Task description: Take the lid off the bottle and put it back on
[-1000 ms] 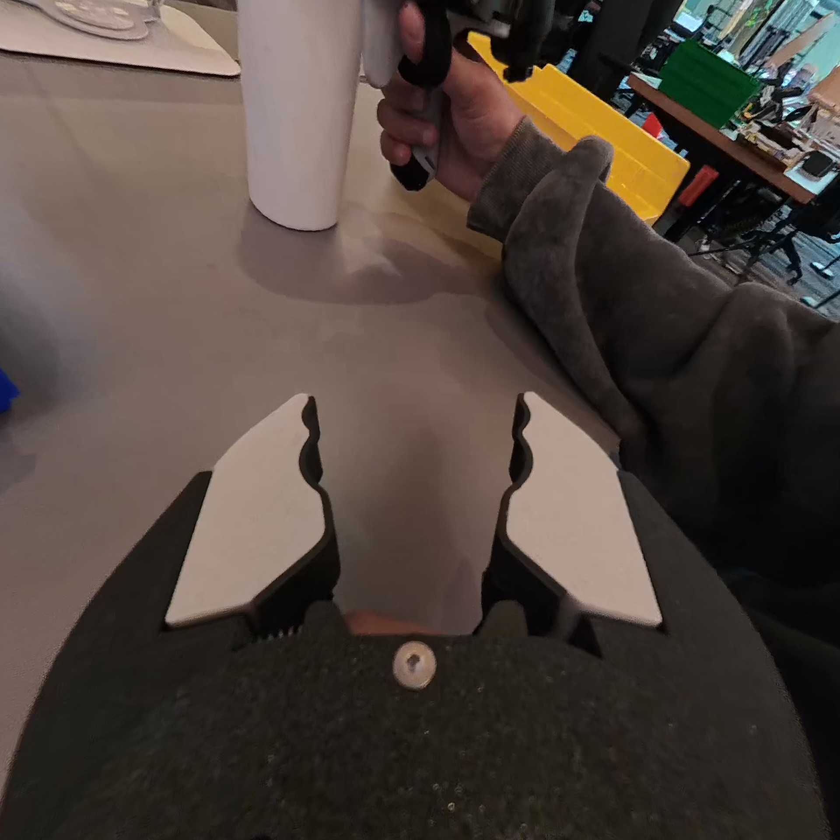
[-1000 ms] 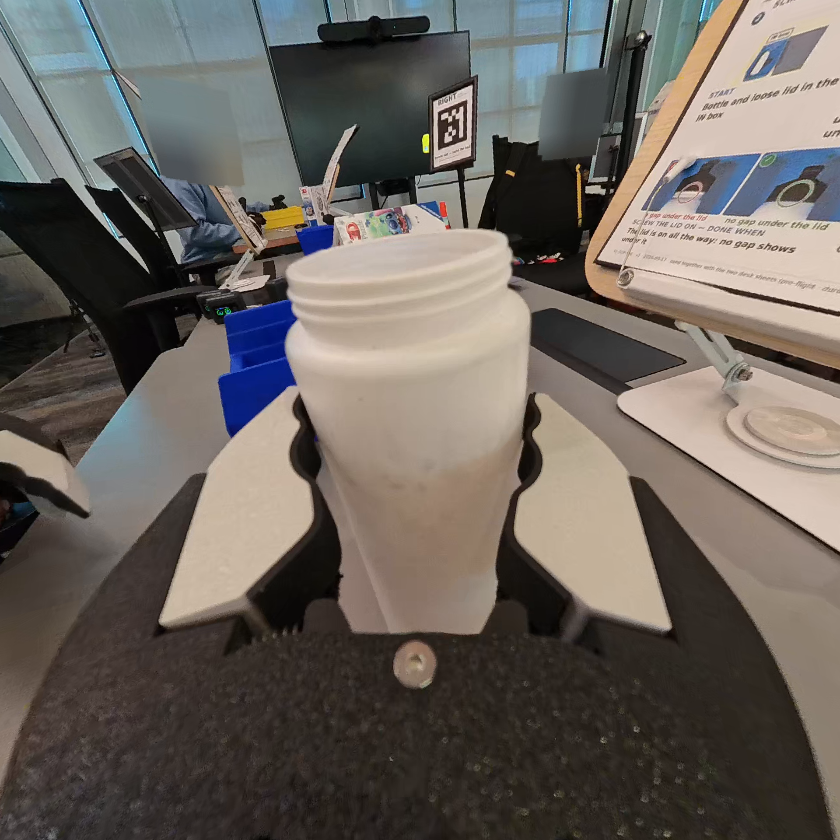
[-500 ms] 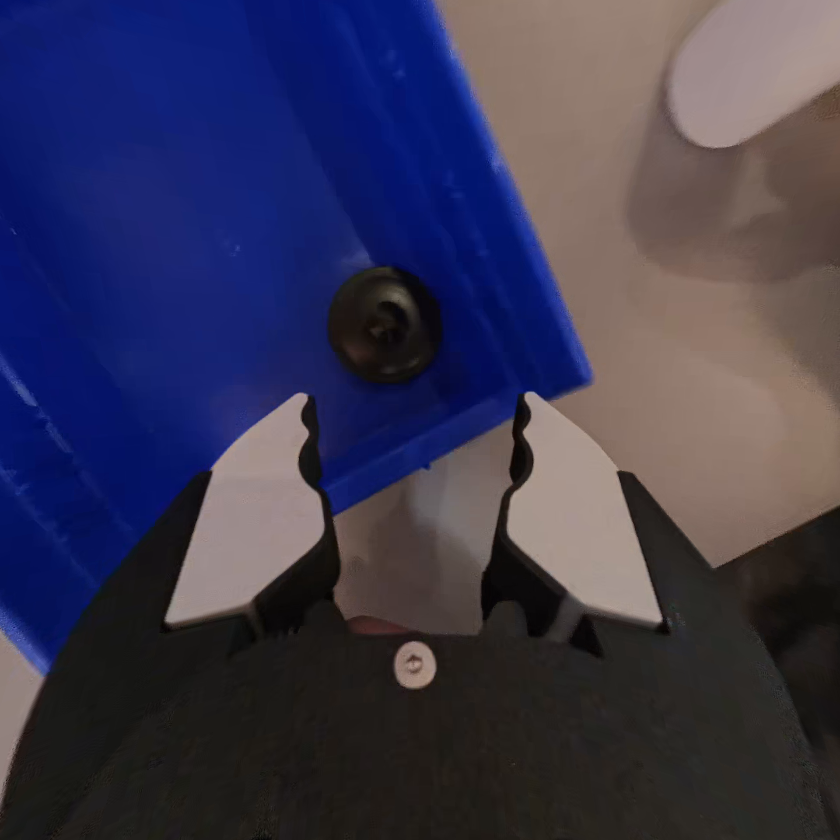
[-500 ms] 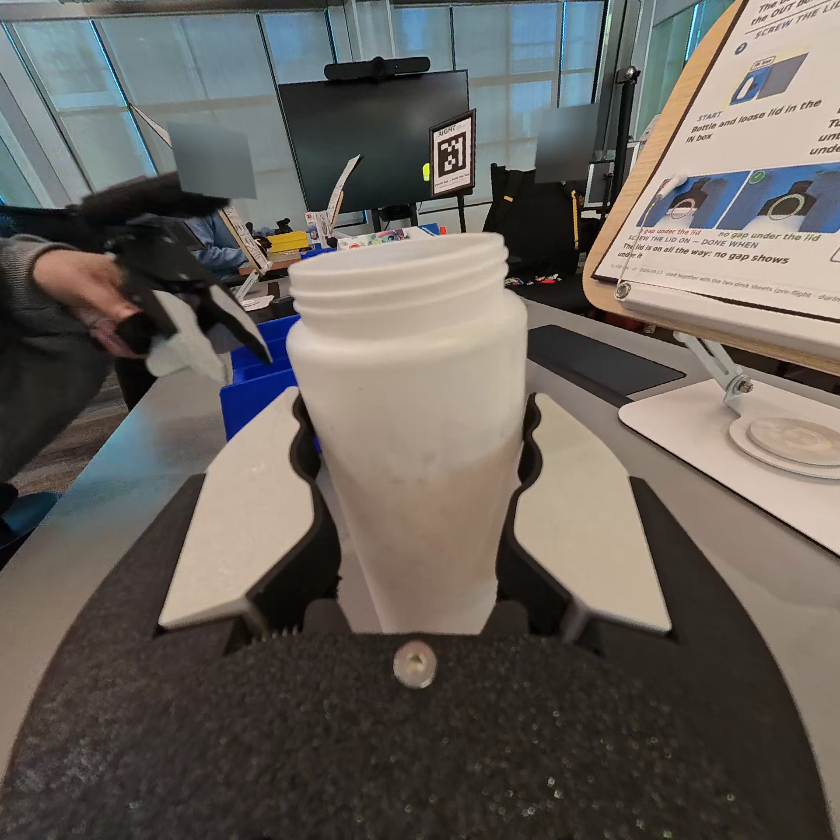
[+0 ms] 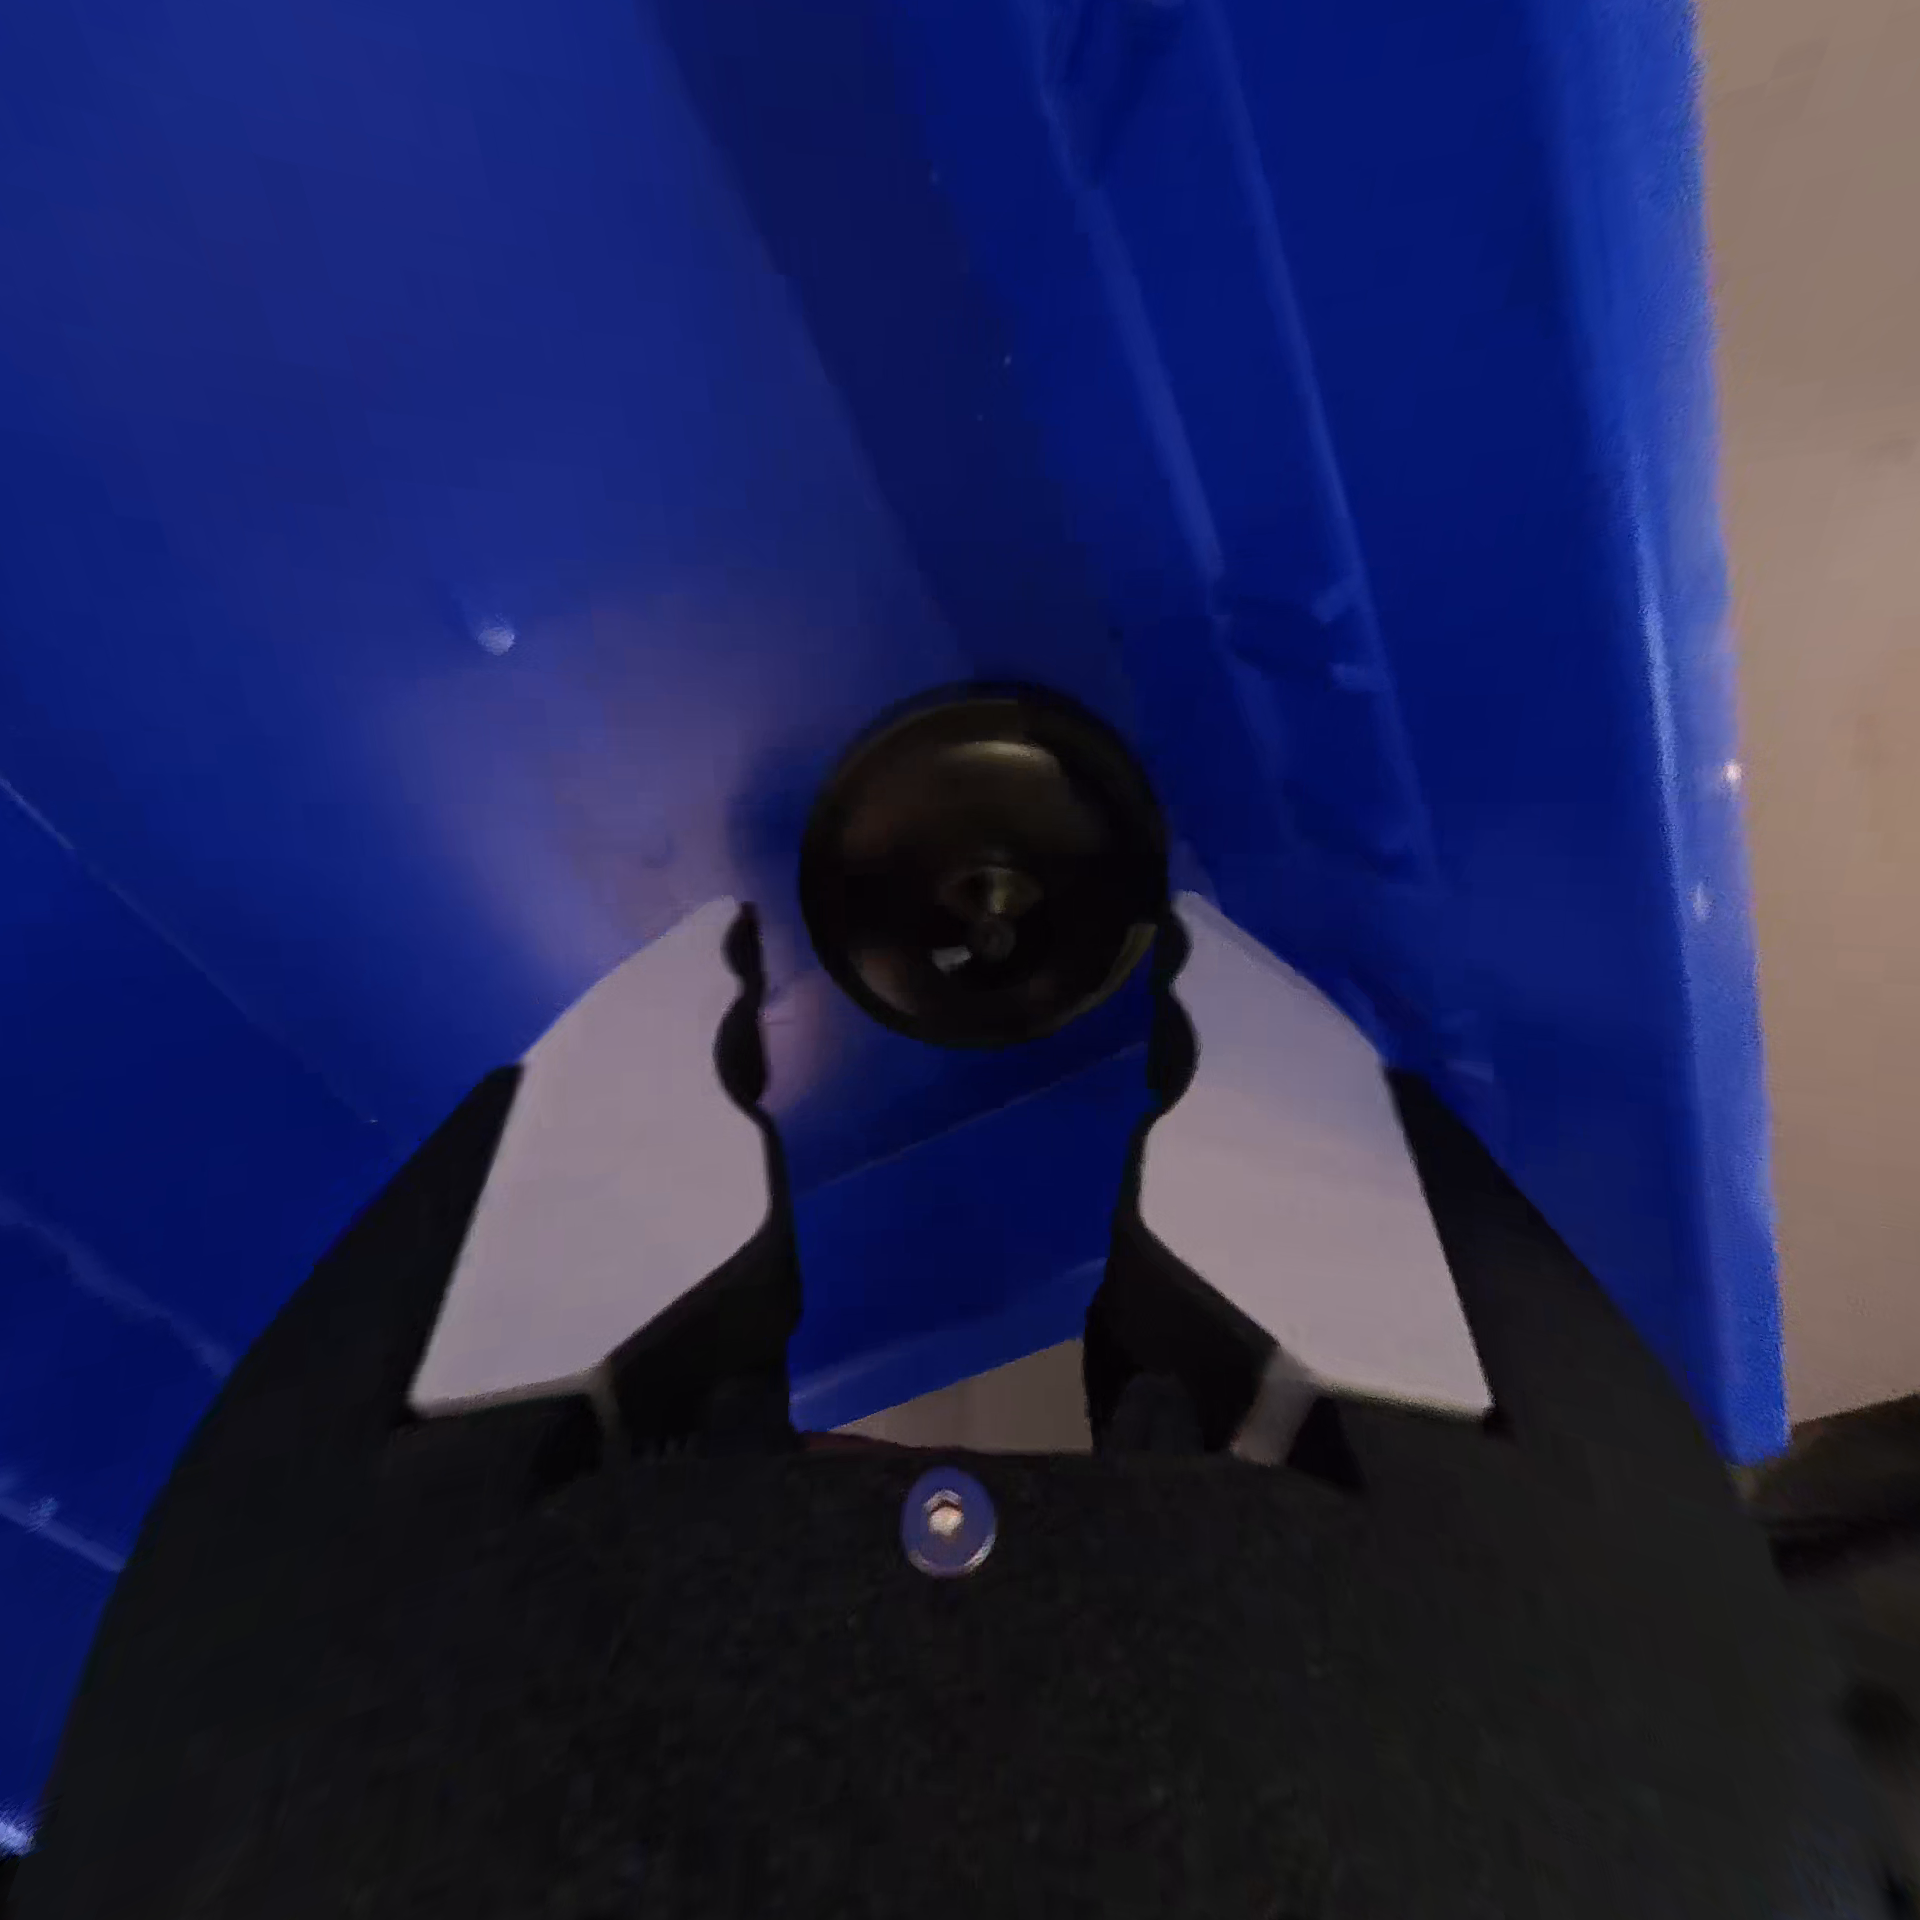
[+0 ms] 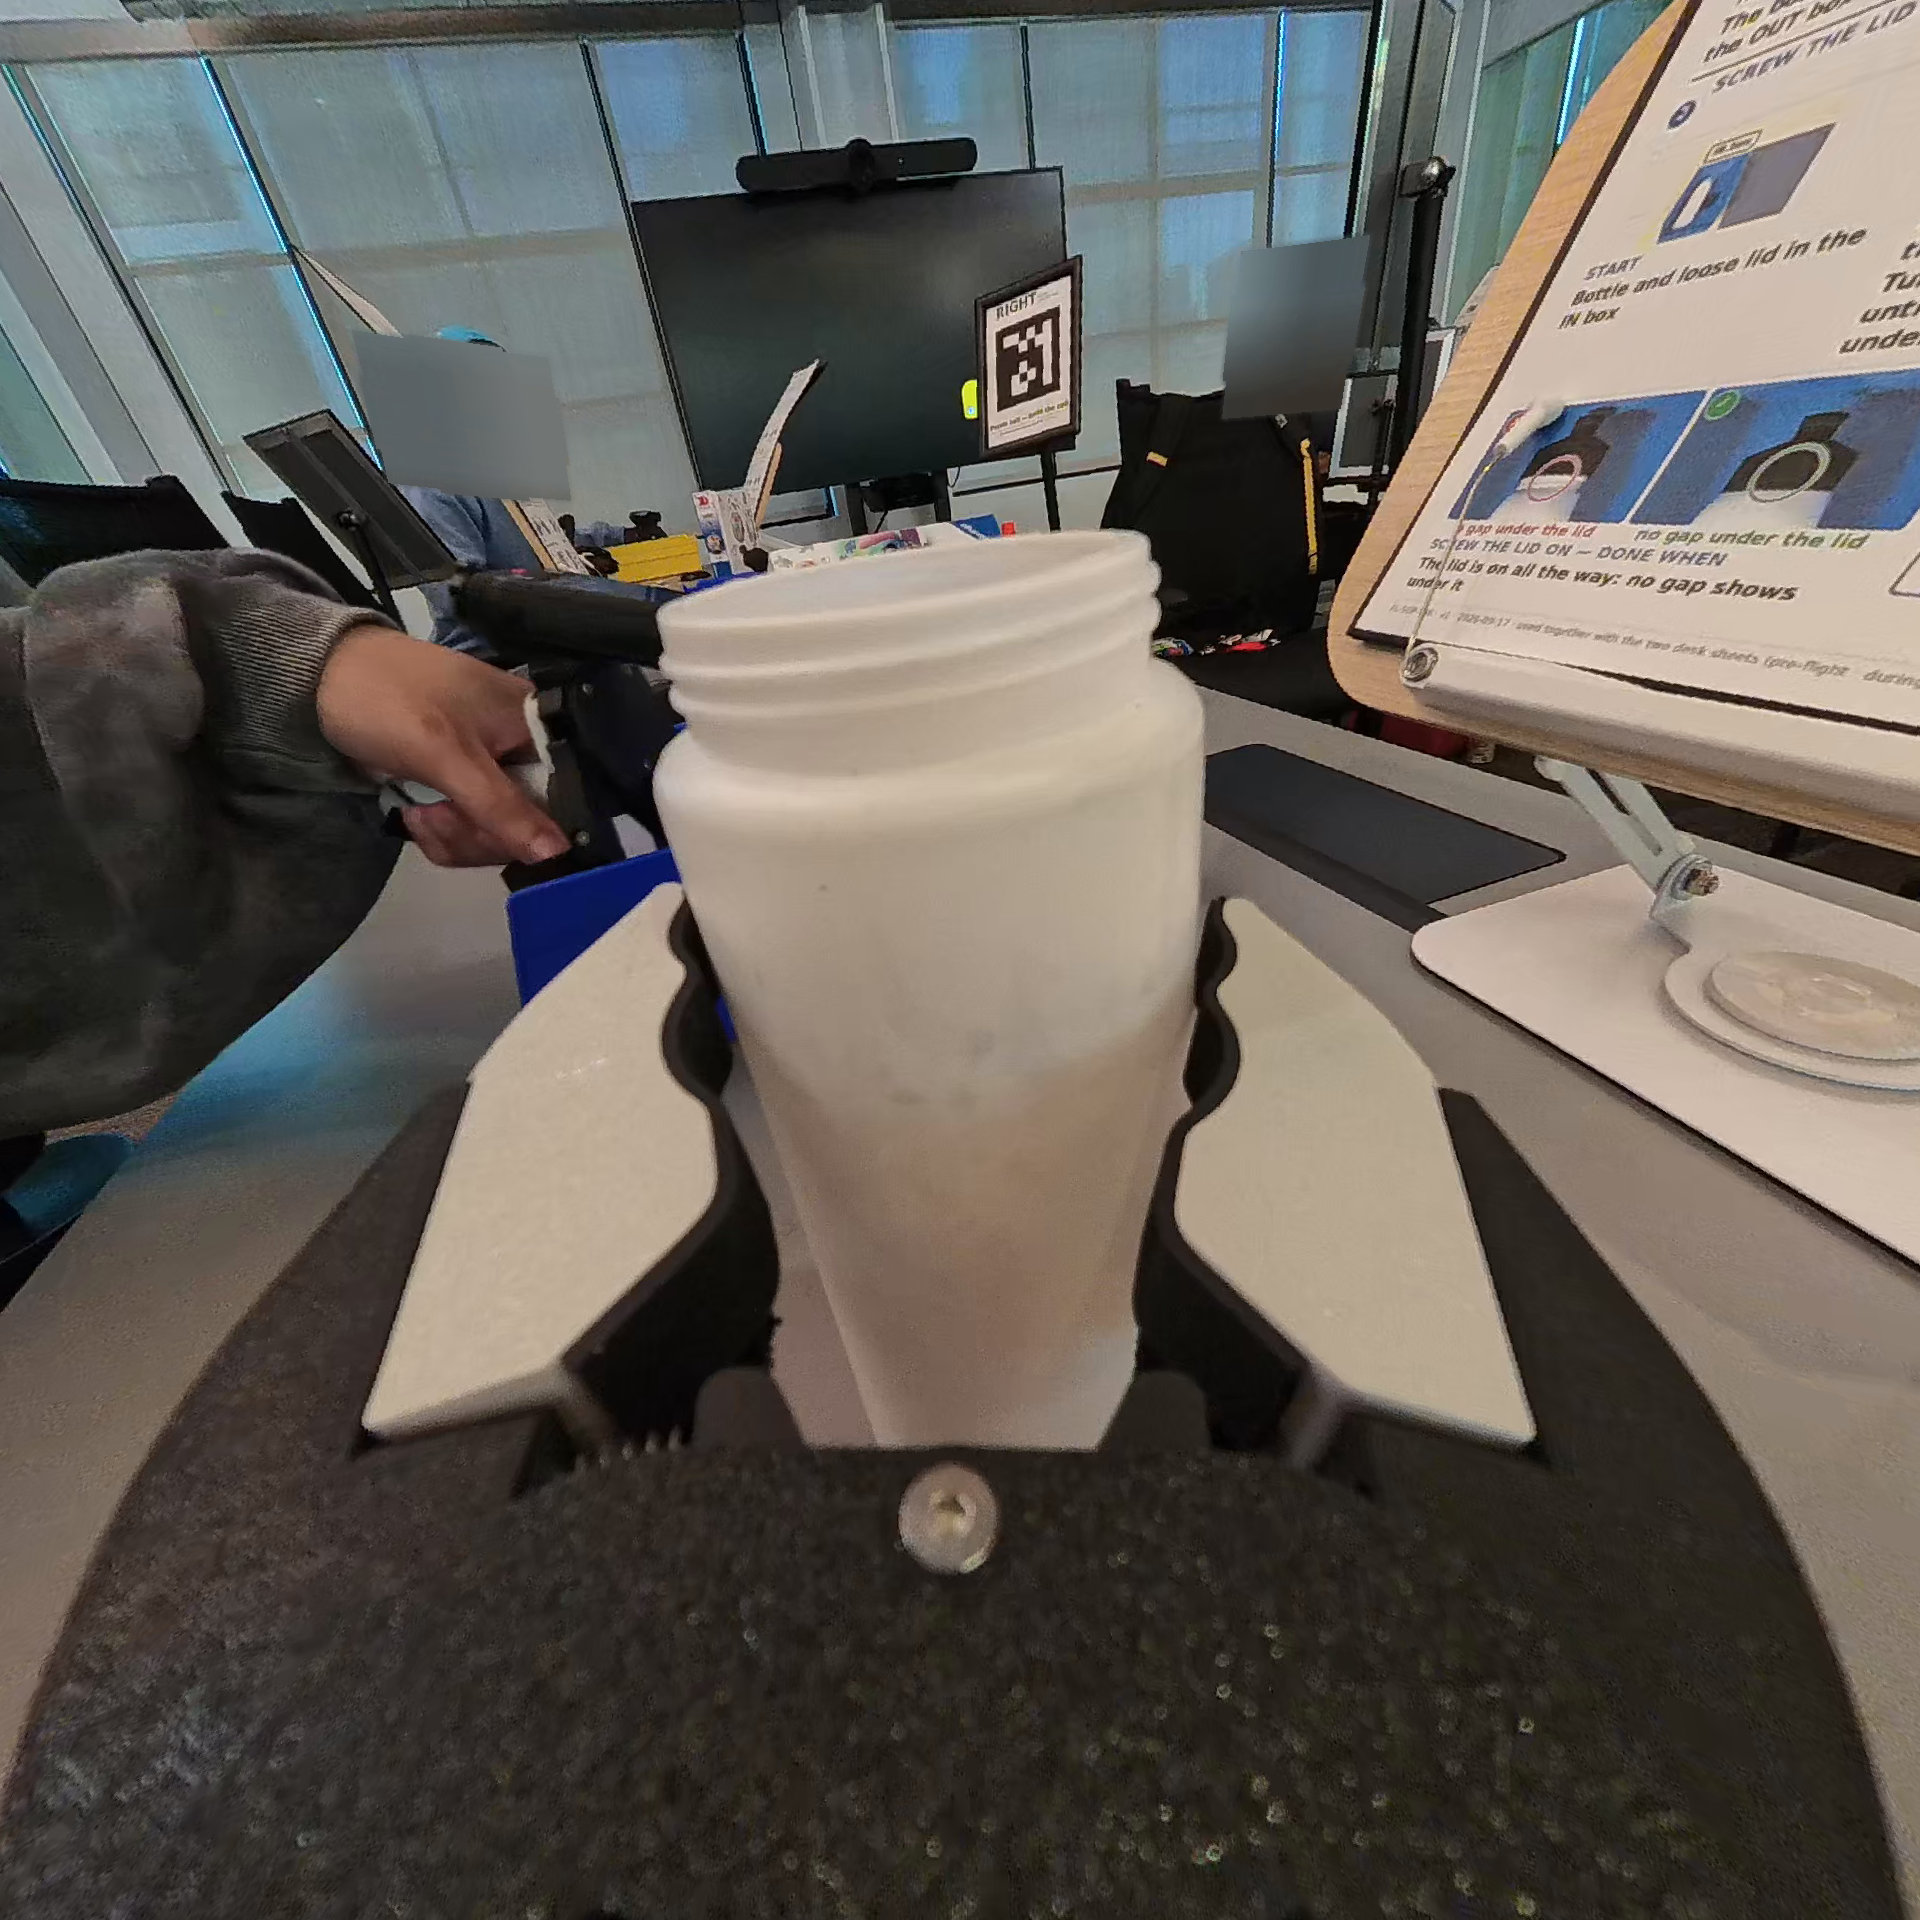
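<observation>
My right tongs (image 6: pixel 951 1101) grip the open white bottle (image 6: pixel 935 935); my left tongs (image 5: pixel 961 997), spread open, straddle the black lid (image 5: pixel 982 868) (in the blue bin (image 5: pixel 520 416)) and must close next.

Glazed window wall (image 6: pixel 312 208), dark monitor (image 6: pixel 847 322) on stand, grey table (image 6: pixel 1558 1299) — black chairs (image 6: pixel 104 520), daylight.

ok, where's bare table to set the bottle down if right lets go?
Free: grey table between the bottle and the white stand base, short of the black mat. Also the strip at near left. Crowded: the blue bin, where the left gripper is reaching for the black lid.
</observation>
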{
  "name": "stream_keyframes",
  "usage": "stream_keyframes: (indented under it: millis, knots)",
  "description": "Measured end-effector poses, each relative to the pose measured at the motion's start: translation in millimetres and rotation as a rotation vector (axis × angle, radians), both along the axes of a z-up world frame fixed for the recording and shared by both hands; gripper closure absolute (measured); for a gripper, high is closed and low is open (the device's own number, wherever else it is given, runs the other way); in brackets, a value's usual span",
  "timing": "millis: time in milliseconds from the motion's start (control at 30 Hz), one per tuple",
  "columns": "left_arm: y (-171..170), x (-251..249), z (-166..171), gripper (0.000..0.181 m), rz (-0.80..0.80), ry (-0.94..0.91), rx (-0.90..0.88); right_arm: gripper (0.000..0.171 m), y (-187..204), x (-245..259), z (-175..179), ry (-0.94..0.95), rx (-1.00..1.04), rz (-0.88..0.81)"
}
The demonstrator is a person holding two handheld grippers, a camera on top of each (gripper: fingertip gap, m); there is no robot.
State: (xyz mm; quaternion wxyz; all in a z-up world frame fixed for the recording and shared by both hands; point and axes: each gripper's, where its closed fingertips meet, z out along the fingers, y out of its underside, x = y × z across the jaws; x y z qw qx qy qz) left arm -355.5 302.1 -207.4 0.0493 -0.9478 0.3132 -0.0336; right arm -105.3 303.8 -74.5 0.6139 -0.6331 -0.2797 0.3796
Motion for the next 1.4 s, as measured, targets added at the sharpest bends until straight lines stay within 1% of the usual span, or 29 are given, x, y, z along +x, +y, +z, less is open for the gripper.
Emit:
stream_keyframes:
  millis: [33, 133, 233, 300, 333, 400, 467, 567, 633, 700, 767, 867, 1000, 1067, 1200, 1400]
  knots:
    - [1, 0, 0, 0.118, -0.019, -0.012, -0.004, 0.084, 0, 0, 0, 0.001, 0.000, -0.001]
    - [2, -3, 0, 0.120, -0.100, -0.034, -0.005, 0.084, 0, 0, 0, 0.002, 0.001, -0.001]
    - [8, -14, 2, 0.121, -0.154, 0.002, 0.023, 0.084, 0, 0, 0, 0.000, 0.000, -0.002]
    - [13, -23, 11, 0.121, -0.172, 0.029, 0.053, 0.084, 0, 0, 0, 0.000, 0.000, -0.003]
    - [14, -23, 21, 0.121, -0.176, 0.021, 0.065, 0.084, 0, 0, 0, 0.000, 0.000, -0.003]
    - [16, -19, 51, 0.121, -0.184, -0.011, 0.100, 0.084, 0, 0, 0, -0.002, -0.001, -0.004]
    - [14, -1, 94, 0.121, -0.224, -0.077, 0.140, 0.084, 1, -1, 0, -0.006, -0.004, -0.006]
    - [-1, 50, 167, 0.121, -0.308, -0.208, 0.157, 0.084, 2, -1, 0, -0.008, -0.006, -0.009]
    - [-11, 88, 207, 0.121, -0.384, -0.237, 0.161, 0.084, 2, -1, 0, -0.009, -0.004, -0.011]
    - [-23, 128, 235, 0.121, -0.463, -0.247, 0.141, 0.084, 2, -1, 0, -0.008, -0.004, -0.014]
    - [-32, 168, 249, 0.121, -0.514, -0.239, 0.112, 0.084, 2, -1, 0, -0.009, -0.004, -0.019]
    - [-29, 216, 246, 0.121, -0.548, -0.181, 0.094, 0.084, 3, -2, -1, -0.013, -0.005, -0.030]
    - [-21, 251, 222, 0.121, -0.512, -0.107, 0.032, 0.084, 2, -2, 0, -0.005, 0.002, -0.033]
    - [-15, 257, 212, 0.121, -0.501, -0.065, 0.031, 0.084, 2, -2, 0, -0.002, 0.005, -0.031]
    - [-12, 267, 200, 0.121, -0.508, -0.043, 0.013, 0.084, 3, -3, 0, 0.007, 0.008, -0.034]
    - [-11, 267, 196, 0.121, -0.505, -0.008, 0.019, 0.084, 3, -3, 0, 0.000, 0.006, -0.030]
